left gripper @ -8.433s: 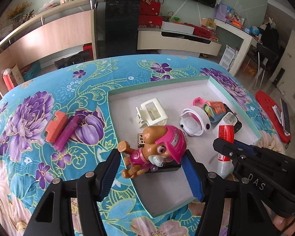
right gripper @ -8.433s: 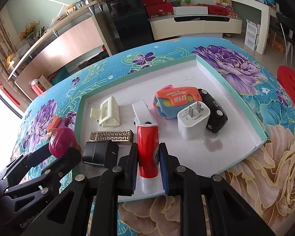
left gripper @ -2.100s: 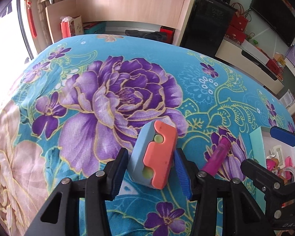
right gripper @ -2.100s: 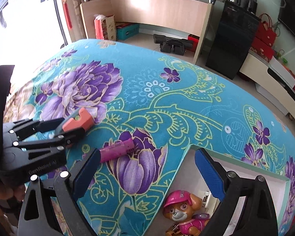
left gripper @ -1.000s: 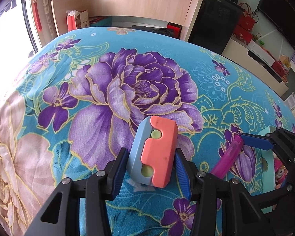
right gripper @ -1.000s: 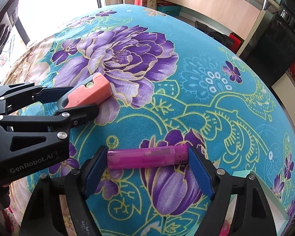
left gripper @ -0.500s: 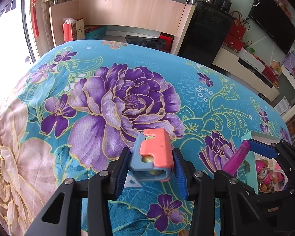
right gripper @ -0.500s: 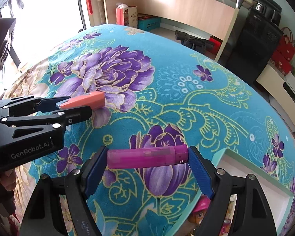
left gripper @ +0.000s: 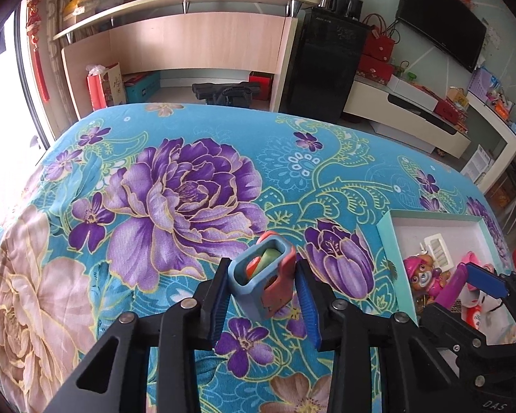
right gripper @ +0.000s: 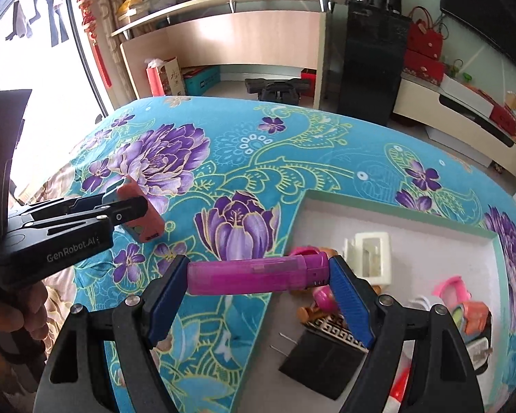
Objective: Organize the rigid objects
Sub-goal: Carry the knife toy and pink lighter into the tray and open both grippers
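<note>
My left gripper (left gripper: 263,275) grips a small blue-and-orange toy case (left gripper: 258,292) above the flowered cloth. Its jaws are closing on the case, pads against both sides; the open end faces the camera. In the right wrist view the case (right gripper: 144,223) shows at the left in that gripper (right gripper: 127,206). My right gripper (right gripper: 258,275) holds a pink lighter (right gripper: 251,275) lengthwise, one pad on each end, over the near left corner of the teal-rimmed tray (right gripper: 326,196). The left wrist view shows the lighter (left gripper: 452,285) and right gripper (left gripper: 464,292) at the tray (left gripper: 392,241).
In the tray lie a pink-helmeted toy dog (left gripper: 421,272), a white plastic clip (right gripper: 371,254), a black plug adapter (right gripper: 323,361) and several other small items. The teal flowered cloth (left gripper: 189,189) covers the table. A hand (right gripper: 27,313) holds the left gripper.
Both grippers rose and swung right toward the tray. The case tipped in the left jaws, open end now toward the camera. The lighter now hangs over the tray's corner.
</note>
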The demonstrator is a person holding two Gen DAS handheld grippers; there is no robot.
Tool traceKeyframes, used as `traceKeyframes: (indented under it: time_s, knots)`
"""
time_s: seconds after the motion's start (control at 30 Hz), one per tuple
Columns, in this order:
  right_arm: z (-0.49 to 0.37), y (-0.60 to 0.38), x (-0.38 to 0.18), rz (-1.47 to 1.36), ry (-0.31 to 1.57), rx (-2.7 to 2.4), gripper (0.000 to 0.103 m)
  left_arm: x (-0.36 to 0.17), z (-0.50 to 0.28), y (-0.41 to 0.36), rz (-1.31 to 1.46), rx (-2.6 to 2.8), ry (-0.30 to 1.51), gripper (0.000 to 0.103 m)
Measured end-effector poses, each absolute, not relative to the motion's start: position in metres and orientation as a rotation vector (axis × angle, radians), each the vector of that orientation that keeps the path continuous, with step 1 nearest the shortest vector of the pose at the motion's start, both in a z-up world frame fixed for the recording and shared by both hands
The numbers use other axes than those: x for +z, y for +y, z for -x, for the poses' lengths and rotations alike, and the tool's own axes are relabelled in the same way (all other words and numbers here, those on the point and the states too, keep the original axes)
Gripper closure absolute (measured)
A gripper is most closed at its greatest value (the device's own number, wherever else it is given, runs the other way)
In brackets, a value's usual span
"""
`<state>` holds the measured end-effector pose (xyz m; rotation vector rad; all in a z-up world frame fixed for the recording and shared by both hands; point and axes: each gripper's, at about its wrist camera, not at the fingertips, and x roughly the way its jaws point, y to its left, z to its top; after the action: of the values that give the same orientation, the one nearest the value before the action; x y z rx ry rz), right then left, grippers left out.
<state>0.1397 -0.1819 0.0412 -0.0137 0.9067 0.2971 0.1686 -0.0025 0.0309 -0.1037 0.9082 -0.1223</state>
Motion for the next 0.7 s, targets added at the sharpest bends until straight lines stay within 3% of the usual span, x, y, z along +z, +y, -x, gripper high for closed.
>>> traceKeyframes:
  time_s: [0.4, 0.7]
  knots:
    - [-0.076, -0.259, 0.031, -0.085, 0.933, 0.106, 0.021, 0.089, -0.118, -0.069, 0.045, -0.410, 0.763, 0.064]
    - [-0.049, -0.297, 0.010, -0.136, 0.989, 0.032, 0.021, 0.072, -0.095, -0.156, -0.041, -0.672, 0.860, 0.064]
